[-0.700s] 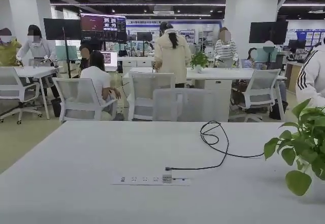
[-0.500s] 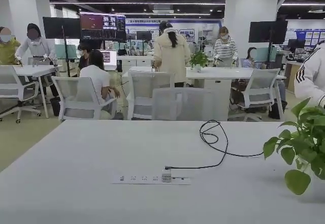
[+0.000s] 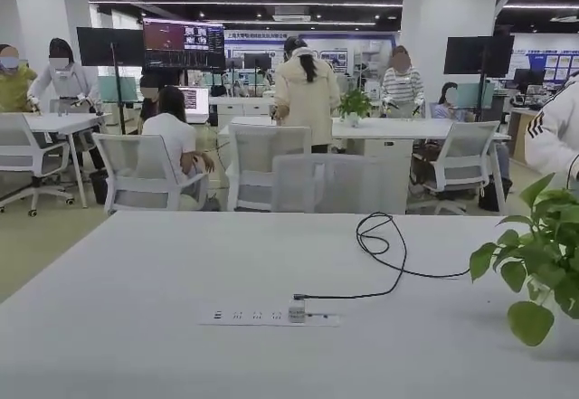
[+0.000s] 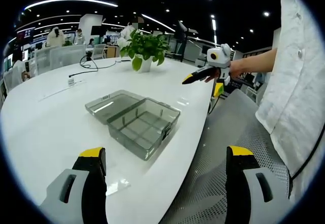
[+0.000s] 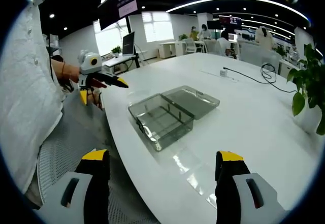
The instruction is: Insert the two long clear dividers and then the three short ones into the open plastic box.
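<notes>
Currently both grippers are released. Left gripper (image 4: 166, 155) has its jaws wide apart with nothing between them, and right gripper (image 5: 162, 157) is the same. Each sits at the near edge of the table (image 4: 45, 132), well apart from the box. Box (image 4: 147, 127) sits on the table near that edge, open, with its lid (image 4: 109, 103) laid flat on the far side. Can't tell if anything's slotted inside. Farther out are a power strip (image 3: 269, 318) and a black cable (image 3: 389, 259), with a plant (image 3: 543, 263) at right. People sit at desks beyond.
</notes>
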`<state>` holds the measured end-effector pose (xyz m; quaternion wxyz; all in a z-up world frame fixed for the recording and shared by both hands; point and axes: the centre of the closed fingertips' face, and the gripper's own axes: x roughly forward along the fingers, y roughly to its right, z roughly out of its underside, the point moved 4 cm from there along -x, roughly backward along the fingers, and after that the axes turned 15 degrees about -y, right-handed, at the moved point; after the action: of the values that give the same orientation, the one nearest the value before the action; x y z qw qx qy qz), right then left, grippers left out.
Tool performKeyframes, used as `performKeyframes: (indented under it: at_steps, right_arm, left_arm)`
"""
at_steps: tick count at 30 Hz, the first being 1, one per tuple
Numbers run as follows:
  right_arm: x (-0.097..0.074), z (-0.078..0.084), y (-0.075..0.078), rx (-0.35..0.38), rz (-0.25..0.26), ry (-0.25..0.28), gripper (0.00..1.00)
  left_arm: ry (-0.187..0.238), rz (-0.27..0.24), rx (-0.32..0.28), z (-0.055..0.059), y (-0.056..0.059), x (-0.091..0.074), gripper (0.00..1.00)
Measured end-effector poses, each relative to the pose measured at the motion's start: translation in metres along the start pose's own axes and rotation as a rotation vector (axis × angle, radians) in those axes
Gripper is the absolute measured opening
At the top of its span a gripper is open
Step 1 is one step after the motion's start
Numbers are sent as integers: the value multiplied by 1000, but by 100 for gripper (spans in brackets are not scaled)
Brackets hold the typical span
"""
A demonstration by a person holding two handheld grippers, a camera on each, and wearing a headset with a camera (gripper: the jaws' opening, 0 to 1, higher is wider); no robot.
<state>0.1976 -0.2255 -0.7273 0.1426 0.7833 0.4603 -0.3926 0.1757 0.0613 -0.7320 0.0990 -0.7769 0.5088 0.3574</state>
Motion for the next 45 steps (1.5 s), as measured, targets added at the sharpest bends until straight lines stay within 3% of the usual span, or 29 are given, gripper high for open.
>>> performKeyframes:
  at_steps: [37, 45]
  right_arm:
    - [2, 2, 0, 8, 3, 17, 87]
    - [2, 2, -1, 14, 8, 24, 87]
  left_arm:
    - [-11, 1, 0, 0, 0, -1, 100]
    - [-4, -10, -10, -2, -6, -5, 100]
